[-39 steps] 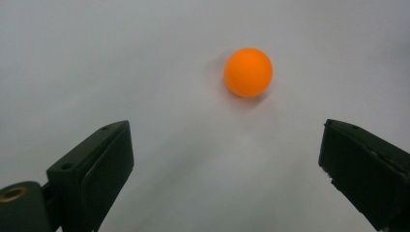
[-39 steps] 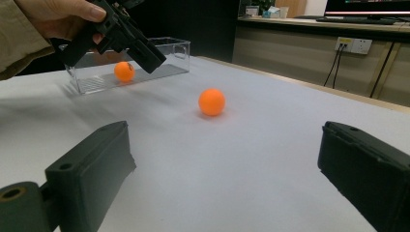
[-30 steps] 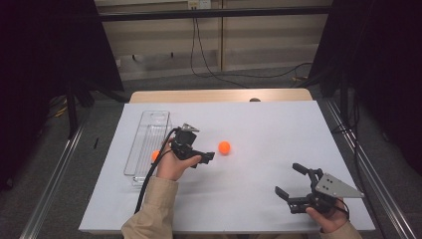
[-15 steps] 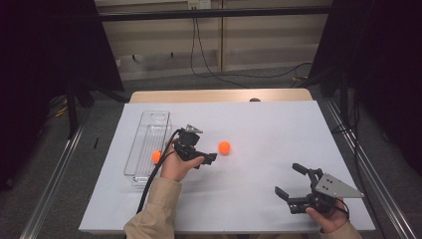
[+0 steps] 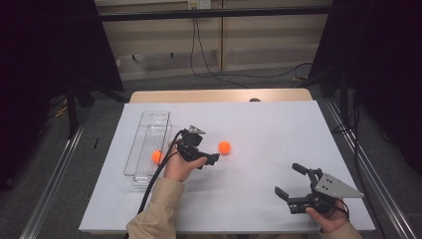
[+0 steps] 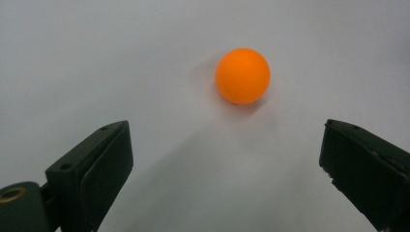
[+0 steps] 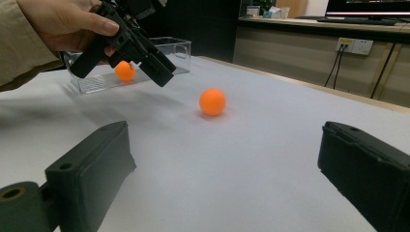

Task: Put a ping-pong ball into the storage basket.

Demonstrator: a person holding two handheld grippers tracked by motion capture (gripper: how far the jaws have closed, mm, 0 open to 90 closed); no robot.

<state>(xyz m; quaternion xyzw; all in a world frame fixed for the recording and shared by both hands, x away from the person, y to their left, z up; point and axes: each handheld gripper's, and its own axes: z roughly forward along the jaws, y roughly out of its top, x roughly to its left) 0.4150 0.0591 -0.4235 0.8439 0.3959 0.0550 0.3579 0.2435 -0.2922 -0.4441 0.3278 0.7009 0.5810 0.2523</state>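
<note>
I hold the left gripper (image 5: 211, 158) at frame centre, jaws wide, aimed at the ball (image 5: 224, 147) lying free on the table (image 5: 278, 129) just beyond, ready to straddle it. The right gripper (image 5: 292, 182), lower right, idles wide and empty. A second ball (image 5: 157, 156) sits in the tray (image 5: 147, 144).

My left hand (image 5: 178, 167) hides part of the small orange ball (image 5: 158, 157) in the clear plastic tray (image 5: 149, 144).

Two orange balls (image 5: 224, 147), one clear tray (image 5: 149, 130)
</note>
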